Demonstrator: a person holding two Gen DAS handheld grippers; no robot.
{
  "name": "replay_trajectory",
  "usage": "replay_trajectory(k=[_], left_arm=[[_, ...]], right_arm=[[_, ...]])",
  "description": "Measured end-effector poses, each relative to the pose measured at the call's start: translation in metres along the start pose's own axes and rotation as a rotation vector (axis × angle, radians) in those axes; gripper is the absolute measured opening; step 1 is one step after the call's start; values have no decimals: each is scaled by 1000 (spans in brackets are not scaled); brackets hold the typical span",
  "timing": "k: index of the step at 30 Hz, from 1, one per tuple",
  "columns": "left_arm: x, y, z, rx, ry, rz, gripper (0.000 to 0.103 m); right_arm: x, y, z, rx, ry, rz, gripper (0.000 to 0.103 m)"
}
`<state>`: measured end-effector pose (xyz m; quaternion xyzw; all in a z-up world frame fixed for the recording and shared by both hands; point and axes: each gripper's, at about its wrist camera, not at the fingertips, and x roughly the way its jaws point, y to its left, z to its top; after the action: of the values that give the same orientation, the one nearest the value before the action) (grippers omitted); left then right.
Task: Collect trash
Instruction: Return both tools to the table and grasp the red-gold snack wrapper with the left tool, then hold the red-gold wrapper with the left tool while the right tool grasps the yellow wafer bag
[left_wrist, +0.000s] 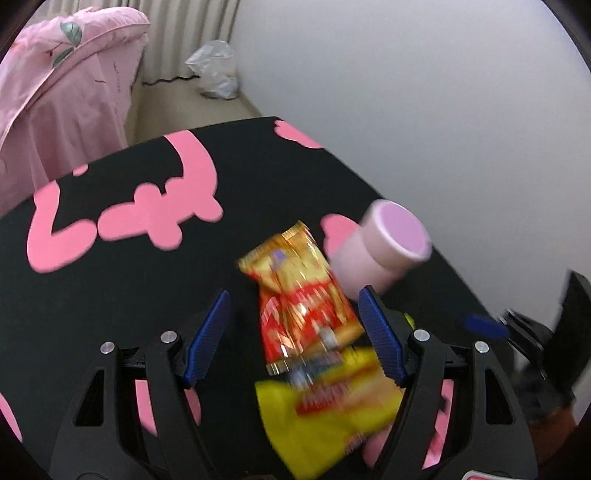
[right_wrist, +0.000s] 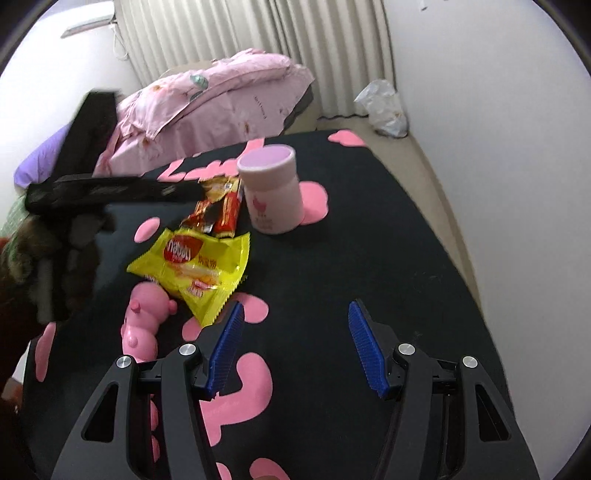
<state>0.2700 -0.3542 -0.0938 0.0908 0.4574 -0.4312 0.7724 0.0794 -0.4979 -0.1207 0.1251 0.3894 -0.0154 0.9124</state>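
Note:
A red and gold snack wrapper (left_wrist: 304, 291) lies on the black table with pink shapes (left_wrist: 129, 280). A yellow wrapper (left_wrist: 332, 410) lies just nearer, partly under it. My left gripper (left_wrist: 293, 299) is open, low over the table, with the red wrapper between its blue fingers (left_wrist: 207, 339). In the right wrist view the yellow wrapper (right_wrist: 195, 266) and the red wrapper (right_wrist: 218, 210) lie left of centre, with the left gripper's black body (right_wrist: 92, 192) above them. My right gripper (right_wrist: 295, 314) is open and empty over bare table.
A pink cylindrical tub (left_wrist: 380, 247) stands right of the wrappers, also in the right wrist view (right_wrist: 273, 192). A pink pig-like toy (right_wrist: 144, 321) lies near the yellow wrapper. A pink-quilted bed (right_wrist: 214, 103) stands behind the table. A clear plastic bag (right_wrist: 384, 107) sits on the floor by the wall.

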Motion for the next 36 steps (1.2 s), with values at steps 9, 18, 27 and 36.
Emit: replay_trajectory(k=[9,18,27,36], left_arm=[[-14,24,-11,-109,31,34,37],[-124,98,-101,-347,-75,136,38],[-164,97,-161,-377,-133,172,39],[-179,102,-179,-430,-211,165,40]], right_arm=[[29,26,26,-40,79,212,56],[64,78,56,-132,130,230,54],[49,146,75,-270,82,155,54],[62,156,50,-109,272,167,54]])
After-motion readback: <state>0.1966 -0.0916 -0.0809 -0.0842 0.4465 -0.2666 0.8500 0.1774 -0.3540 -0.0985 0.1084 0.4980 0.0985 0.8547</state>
